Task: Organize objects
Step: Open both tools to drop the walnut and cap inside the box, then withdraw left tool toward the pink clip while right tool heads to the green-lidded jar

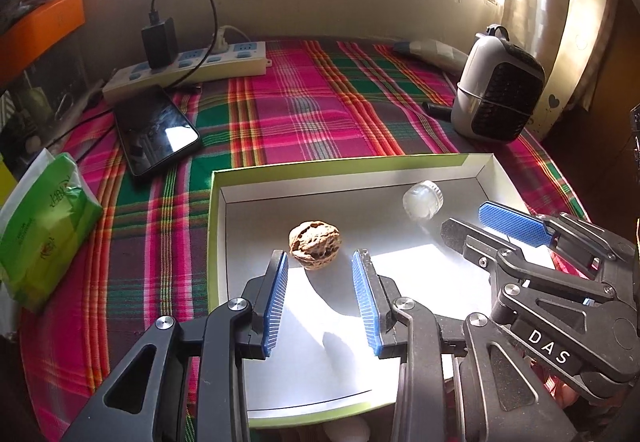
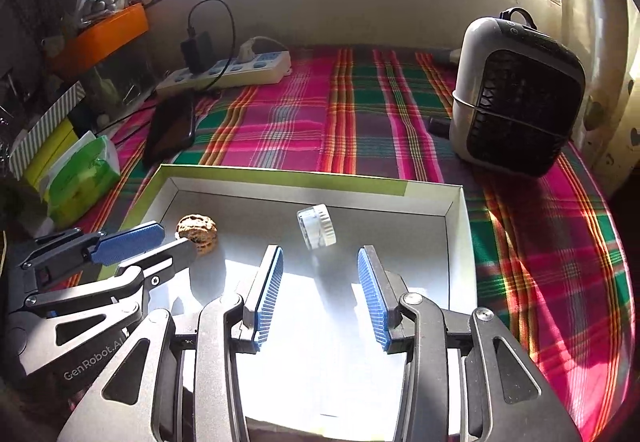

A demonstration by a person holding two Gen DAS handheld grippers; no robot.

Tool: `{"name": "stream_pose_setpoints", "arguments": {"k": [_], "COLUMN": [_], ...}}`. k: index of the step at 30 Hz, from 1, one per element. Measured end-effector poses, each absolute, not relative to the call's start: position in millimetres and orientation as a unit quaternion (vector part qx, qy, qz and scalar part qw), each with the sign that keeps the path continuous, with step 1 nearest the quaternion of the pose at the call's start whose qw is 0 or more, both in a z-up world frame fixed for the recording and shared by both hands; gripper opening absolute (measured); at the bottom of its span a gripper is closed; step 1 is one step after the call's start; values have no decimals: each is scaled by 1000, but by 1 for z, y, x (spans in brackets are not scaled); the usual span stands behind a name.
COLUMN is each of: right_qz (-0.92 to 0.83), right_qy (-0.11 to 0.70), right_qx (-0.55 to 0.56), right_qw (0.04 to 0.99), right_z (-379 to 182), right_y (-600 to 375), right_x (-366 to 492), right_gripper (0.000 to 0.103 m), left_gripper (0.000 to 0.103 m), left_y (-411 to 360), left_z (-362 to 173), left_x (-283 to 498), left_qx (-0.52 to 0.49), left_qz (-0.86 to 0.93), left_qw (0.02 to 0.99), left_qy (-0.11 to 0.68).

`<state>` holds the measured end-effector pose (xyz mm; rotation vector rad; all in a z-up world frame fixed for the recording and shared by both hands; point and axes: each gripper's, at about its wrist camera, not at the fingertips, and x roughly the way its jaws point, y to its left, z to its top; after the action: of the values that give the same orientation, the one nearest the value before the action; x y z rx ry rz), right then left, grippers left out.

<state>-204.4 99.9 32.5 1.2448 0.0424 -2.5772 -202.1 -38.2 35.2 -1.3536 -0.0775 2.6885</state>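
A shallow white box with a green rim (image 1: 214, 234) (image 2: 460, 242) lies on the plaid cloth. In it sit a brown walnut (image 1: 315, 245) (image 2: 198, 232) and a small clear jar with a ribbed white cap (image 1: 423, 199) (image 2: 317, 226), lying on its side. My left gripper (image 1: 320, 257) is open above the box floor, with the walnut just beyond its blue pads and untouched. My right gripper (image 2: 320, 251) is open too, and the jar rests just past its fingertips, free of them. Each gripper shows in the other's view, the right gripper (image 1: 466, 218) beside the jar and the left gripper (image 2: 176, 237) beside the walnut.
Left of the box are a green tissue pack (image 1: 44, 222) and a black phone (image 1: 156, 130). A white power strip (image 1: 188, 66) with a black charger lies at the back. A grey desk fan (image 1: 496, 86) stands at the back right. The wall and window sill lie behind.
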Motion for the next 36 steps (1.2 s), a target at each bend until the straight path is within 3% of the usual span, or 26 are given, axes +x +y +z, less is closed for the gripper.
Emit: {"name": "stream_pose_setpoints", "arguments": {"k": [30,36], "right_qz": [-918,-923], "right_qy": [16,7], "right_qx": [373,365], "right_qw": [132,123], "right_z": [49,48], "right_y": [129,147], "right_x": [-106,-86], "right_gripper": [41,49], "left_gripper": [32,35], "left_y": [-61,-64], "left_z": [46,33], "left_x": [-96,-85], "left_qx": [-401,-408], "left_qz": [913,908], "left_qw": [60,83], "left_qy": [-48,-50]}}
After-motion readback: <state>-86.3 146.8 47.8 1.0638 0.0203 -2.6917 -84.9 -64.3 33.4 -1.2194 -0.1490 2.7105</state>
